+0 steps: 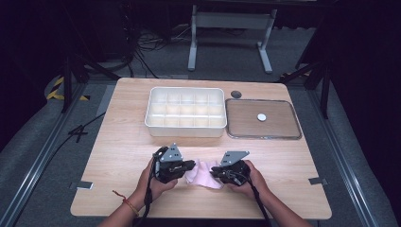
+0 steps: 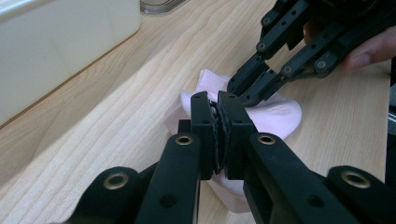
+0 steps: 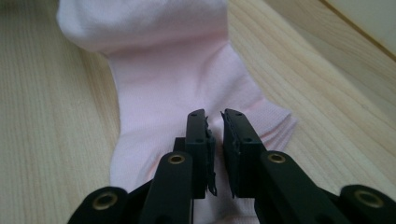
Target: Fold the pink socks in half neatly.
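Both grippers [image 1: 189, 166] [image 1: 215, 171] low, facing across pink sock [image 1: 202, 176]

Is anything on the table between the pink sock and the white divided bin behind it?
Nothing visible. The pink sock lies between the left gripper and right gripper, and the stretch of table up to the white divided bin is bare wood.

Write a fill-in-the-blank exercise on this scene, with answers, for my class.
1. The sock between the two claws is ____ in colour.
2. The white bin stands to the ____ of the tray in the high view.
3. A small white ____ lies on the tray.
4. The left claw is ____ on the sock.

Answers: pink; left; disc; shut
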`<state>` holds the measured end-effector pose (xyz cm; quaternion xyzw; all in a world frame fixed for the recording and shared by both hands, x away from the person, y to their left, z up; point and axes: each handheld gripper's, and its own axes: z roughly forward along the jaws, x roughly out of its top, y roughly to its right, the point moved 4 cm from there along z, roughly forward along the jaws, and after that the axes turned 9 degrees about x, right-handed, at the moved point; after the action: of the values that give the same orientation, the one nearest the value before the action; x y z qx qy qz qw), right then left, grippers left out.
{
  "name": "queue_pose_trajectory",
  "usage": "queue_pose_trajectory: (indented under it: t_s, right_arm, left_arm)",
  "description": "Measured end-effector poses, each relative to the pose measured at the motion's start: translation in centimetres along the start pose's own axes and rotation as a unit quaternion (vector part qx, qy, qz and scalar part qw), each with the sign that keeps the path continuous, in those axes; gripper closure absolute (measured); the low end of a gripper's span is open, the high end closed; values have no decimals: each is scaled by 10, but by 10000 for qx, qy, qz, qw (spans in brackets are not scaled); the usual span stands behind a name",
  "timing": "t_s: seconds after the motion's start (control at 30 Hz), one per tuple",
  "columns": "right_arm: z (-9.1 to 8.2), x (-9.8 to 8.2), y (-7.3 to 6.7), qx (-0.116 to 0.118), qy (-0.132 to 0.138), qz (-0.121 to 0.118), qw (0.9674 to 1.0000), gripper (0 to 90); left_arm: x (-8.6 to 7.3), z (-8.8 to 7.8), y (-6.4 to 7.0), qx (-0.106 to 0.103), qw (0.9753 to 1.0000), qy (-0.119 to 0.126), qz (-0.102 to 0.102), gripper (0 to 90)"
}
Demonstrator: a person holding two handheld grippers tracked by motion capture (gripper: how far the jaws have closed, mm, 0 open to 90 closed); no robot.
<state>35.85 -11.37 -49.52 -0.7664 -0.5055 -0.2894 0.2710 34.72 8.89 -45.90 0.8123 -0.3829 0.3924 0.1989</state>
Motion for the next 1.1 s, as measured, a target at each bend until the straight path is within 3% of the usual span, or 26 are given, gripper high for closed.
queue_pose_trajectory:
  t_s: [0.1, 0.2, 0.33, 0.5, 0.67, 1.1]
  right_arm:
    - [-13, 3, 3, -90, 197, 12, 9998, 812]
    - [-23, -1, 8, -188, 174, 115, 9996, 806]
    - [-20, -9, 12, -179, 21, 194, 9997, 755]
    - [-14, -12, 12, -118, -155, 216, 9996, 753]
    - [-12, -12, 13, -70, -176, 230, 9996, 754]
    - [-14, -11, 12, -69, -140, 205, 9997, 746]
  left_arm:
    - [0, -1, -1, 26, 10000, -12, 8, 859]
    - [0, -1, -1, 50, 10000, -29, 38, 859]
    - [2, -2, -1, 49, 10000, -40, 60, 859]
    - [6, 2, 3, 20, 9998, -93, 179, 859]
    - [9, 10, 8, 17, 9994, -142, 302, 859]
    - [14, 25, 14, 47, 9994, -125, 329, 860]
